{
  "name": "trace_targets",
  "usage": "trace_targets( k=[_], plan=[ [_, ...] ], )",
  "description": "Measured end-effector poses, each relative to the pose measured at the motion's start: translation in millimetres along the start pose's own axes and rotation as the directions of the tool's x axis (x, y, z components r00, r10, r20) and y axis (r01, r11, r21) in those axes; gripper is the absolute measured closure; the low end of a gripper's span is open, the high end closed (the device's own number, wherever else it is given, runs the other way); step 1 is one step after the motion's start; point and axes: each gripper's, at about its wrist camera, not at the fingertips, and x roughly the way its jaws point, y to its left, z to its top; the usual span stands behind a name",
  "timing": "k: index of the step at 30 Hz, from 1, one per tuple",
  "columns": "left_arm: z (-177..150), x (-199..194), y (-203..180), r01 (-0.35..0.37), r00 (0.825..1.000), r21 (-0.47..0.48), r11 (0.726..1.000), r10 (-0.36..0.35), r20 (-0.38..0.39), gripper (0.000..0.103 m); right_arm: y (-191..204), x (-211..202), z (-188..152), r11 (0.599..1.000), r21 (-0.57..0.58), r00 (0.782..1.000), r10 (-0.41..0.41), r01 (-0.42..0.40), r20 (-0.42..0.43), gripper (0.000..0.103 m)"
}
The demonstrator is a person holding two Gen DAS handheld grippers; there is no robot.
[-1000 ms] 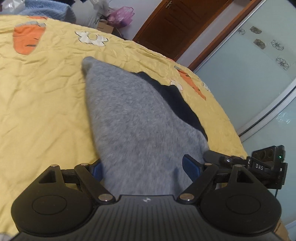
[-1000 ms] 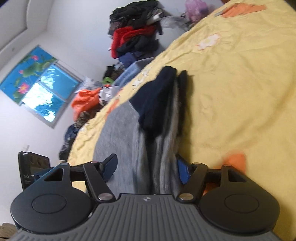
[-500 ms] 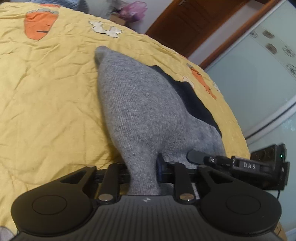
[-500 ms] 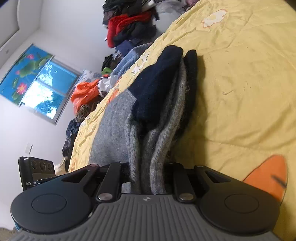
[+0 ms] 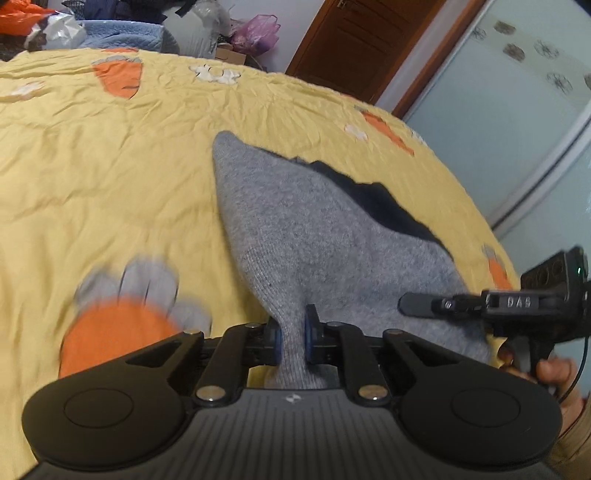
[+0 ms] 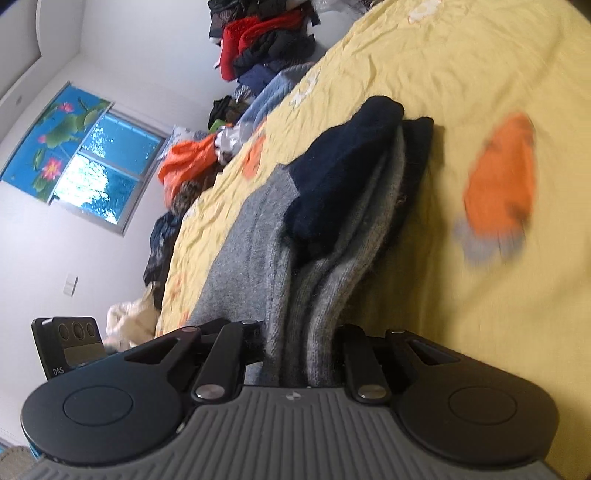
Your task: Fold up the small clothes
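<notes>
A grey knit garment (image 5: 314, 236) with dark navy parts (image 5: 384, 206) lies on the yellow bedspread (image 5: 110, 184). My left gripper (image 5: 292, 341) is shut on its near grey corner. My right gripper (image 6: 301, 350) is shut on the bunched grey edge of the same garment (image 6: 258, 229), whose navy part (image 6: 343, 166) stretches away from it. The right gripper also shows at the right of the left wrist view (image 5: 417, 305), and the left gripper's body at the lower left of the right wrist view (image 6: 68, 343).
The bedspread has orange carrot prints (image 5: 118, 75) and white flowers. Piles of clothes (image 6: 266, 44) and bags (image 5: 255, 31) lie beyond the bed. A wooden door (image 5: 362, 44) and glass wardrobe panels (image 5: 517, 110) stand at the right. A window (image 6: 99, 173) is on the far wall.
Both grippers went from open around the garment's edge to shut on it. Both have since pulled back and lifted with the cloth, so the garment now stretches away from them.
</notes>
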Motion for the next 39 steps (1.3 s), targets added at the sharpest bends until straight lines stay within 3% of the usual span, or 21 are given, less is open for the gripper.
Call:
trace_targets(
  k=[6,10,12,15,17,20,21,23,24,26,27,29,30,31,32,33,34,37,39],
  plan=[
    [-49,-32,-12,-0.035,0.999,0.041,0.999,0.035,0.020,0.093,-5,-26,-44,0.999,0.042,1.000,-0.008,0.007,0.000,0.080],
    [-55,-43,-29,-0.131,0.990,0.119,0.984,0.125,0.063,0.092,7,-38,-54,0.986,-0.040,0.986,-0.157,0.159,0.063,0.067],
    [-55,-52,-39,-0.178,0.982,0.161,0.971,0.165,0.090,0.092,28,-50,-60,0.956,-0.127,0.958,-0.246,0.265,0.147,0.057],
    [-54,-54,-45,-0.195,0.978,0.189,0.962,0.178,0.106,0.092,58,-62,-65,0.892,-0.235,0.906,-0.320,0.387,0.277,0.054],
    [-54,-44,-42,-0.189,0.981,0.169,0.967,0.179,0.077,0.092,73,-59,-68,0.864,-0.297,0.898,-0.315,0.405,0.309,0.052],
    [-65,-28,-41,-0.256,0.966,0.195,0.947,0.242,0.092,0.092,77,-37,-74,0.815,-0.394,0.902,-0.342,0.425,0.264,0.049],
    [-67,-21,-39,-0.283,0.958,0.195,0.939,0.270,0.093,0.092,73,-26,-76,0.782,-0.403,0.879,-0.402,0.475,0.256,0.049],
    [-69,-18,-38,-0.315,0.948,0.177,0.932,0.303,0.092,0.092,67,-13,-76,0.716,-0.368,0.805,-0.523,0.593,0.281,0.043],
    [-70,-21,-41,-0.318,0.947,0.170,0.933,0.304,0.101,0.091,67,-17,-78,0.710,-0.348,0.790,-0.531,0.613,0.308,0.044],
    [-72,-28,-48,-0.325,0.944,0.169,0.931,0.309,0.116,0.090,82,-26,-85,0.703,-0.347,0.779,-0.504,0.621,0.374,0.043],
    [-74,-30,-51,-0.330,0.943,0.173,0.928,0.313,0.116,0.088,91,-30,-92,0.693,-0.370,0.779,-0.480,0.619,0.404,0.040],
    [-77,-30,-57,-0.345,0.938,0.173,0.923,0.331,0.105,0.070,103,-24,-101,0.658,-0.429,0.782,-0.463,0.619,0.417,0.015],
    [-79,-30,-58,-0.353,0.935,0.167,0.921,0.340,0.103,0.063,103,-18,-105,0.634,-0.460,0.782,-0.470,0.621,0.409,0.013],
    [-81,-30,-59,-0.359,0.932,0.159,0.920,0.346,0.105,0.049,102,-10,-106,0.612,-0.472,0.773,-0.493,0.634,0.399,0.013],
    [-83,-32,-61,-0.366,0.929,0.150,0.919,0.352,0.109,0.040,97,1,-105,0.583,-0.462,0.744,-0.546,0.668,0.385,0.016],
    [-84,-33,-62,-0.374,0.926,0.141,0.917,0.360,0.116,0.039,93,5,-102,0.565,-0.431,0.710,-0.595,0.703,0.378,0.018],
    [-87,-35,-64,-0.380,0.923,0.136,0.915,0.366,0.121,0.039,92,6,-99,0.571,-0.398,0.696,-0.608,0.717,0.382,0.020],
    [-91,-39,-69,-0.392,0.917,0.126,0.911,0.377,0.128,0.039,93,-15,-98,0.641,-0.339,0.721,-0.557,0.689,0.413,0.014],
    [-94,-40,-73,-0.402,0.913,0.128,0.907,0.386,0.134,0.039,93,-21,-99,0.654,-0.323,0.723,-0.548,0.684,0.422,0.014]
  ],
)
